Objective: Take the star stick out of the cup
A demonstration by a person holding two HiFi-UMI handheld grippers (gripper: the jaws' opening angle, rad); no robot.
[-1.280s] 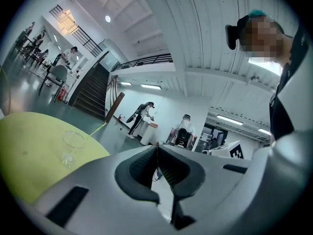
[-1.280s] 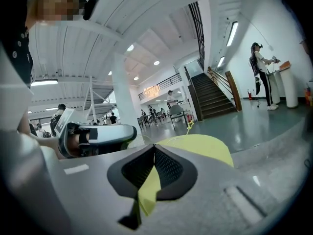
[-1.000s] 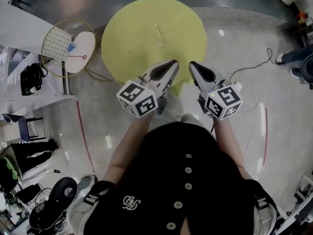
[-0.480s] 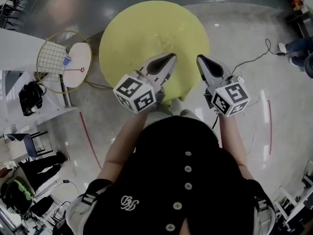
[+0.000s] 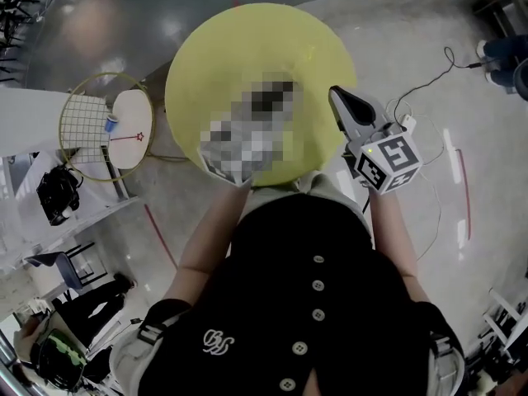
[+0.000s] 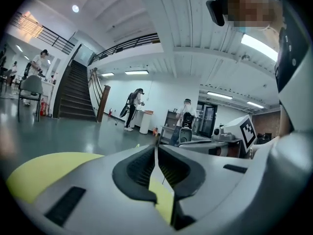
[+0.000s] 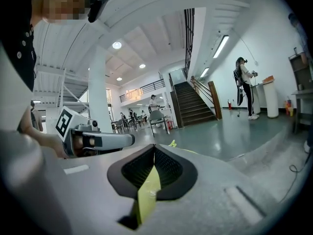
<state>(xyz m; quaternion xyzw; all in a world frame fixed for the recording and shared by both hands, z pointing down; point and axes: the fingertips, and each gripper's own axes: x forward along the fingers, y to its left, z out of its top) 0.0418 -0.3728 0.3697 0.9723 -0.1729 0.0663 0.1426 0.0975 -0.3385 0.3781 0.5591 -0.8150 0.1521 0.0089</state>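
The person stands at a round yellow table [image 5: 247, 48] with a pair of tongs in each hand, both raised over its near edge and well away from what they are meant to fetch. The left gripper [image 6: 156, 150] has its jaws pressed together at the tips, with nothing caught between the ribbed black pads [image 6: 139, 168]; only a sliver of the yellow tabletop shows through the gap behind them. The right gripper [image 5: 337, 94] is the same, jaws closed tip to tip and empty, with its marker cube [image 5: 389, 162] back by the wrist. The star stick [image 5: 125, 138] is off to the person's left, well apart from both tongs. It is a thin red rod with a small star at its right end, lying across a little white round table [image 5: 136, 110]. A small blue cup [image 5: 110, 124] stands just beside the rod's plain end, and from here I can't tell whether that end sits inside it. A yellow hoop filled with wire grid [image 5: 81, 124] overlaps the left side of that little table. On the floor to the right, a black cable [image 5: 419, 89] trails away from the yellow table.
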